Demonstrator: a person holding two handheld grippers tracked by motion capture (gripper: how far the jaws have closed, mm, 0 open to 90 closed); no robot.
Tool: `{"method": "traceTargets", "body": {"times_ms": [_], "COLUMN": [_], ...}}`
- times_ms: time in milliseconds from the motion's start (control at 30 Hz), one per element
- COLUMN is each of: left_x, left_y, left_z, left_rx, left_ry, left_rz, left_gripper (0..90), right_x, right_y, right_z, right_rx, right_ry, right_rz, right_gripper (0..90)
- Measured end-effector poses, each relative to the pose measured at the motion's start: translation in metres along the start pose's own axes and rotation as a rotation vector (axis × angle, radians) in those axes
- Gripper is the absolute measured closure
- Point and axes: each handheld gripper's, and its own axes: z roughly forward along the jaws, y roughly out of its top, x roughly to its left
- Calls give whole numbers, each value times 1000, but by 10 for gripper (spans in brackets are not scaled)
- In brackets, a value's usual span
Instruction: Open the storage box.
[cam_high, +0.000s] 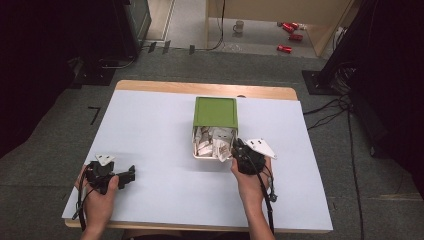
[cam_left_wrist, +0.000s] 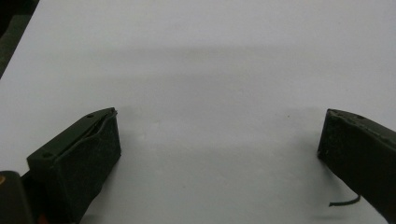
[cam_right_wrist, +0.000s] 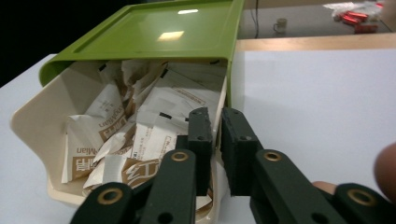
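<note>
A cream box with a green lid stands at the table's middle, its open front full of white and brown sachets. In the right gripper view the sachets fill the box under the lid. My right gripper is at the box's front right corner. Its jaws straddle the box's right wall, one inside and one outside, almost together. My left gripper rests near the front left of the table, open, with bare white table between its jaws.
The table has a white top and a wooden far edge. On the floor beyond lie a mug and red cans. Cables run along the floor at the right. Dark equipment stands at both sides.
</note>
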Motion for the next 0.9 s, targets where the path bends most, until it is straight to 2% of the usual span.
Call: {"method": "traceTargets", "body": {"times_ms": [200,367,900], "left_x": [0,0,0], "left_y": [0,0,0], "left_z": [0,0,0], "left_rx": [0,0,0], "left_ry": [0,0,0], "left_rz": [0,0,0], "left_gripper": [0,0,0], "right_x": [5,7,11], "right_y": [0,1,-2], "right_z": [-1,-3,-17], "right_rx": [16,24,40], "right_ry": [-42,-59,-65], "right_rz": [5,-2,8], "right_gripper": [887,893,897]}}
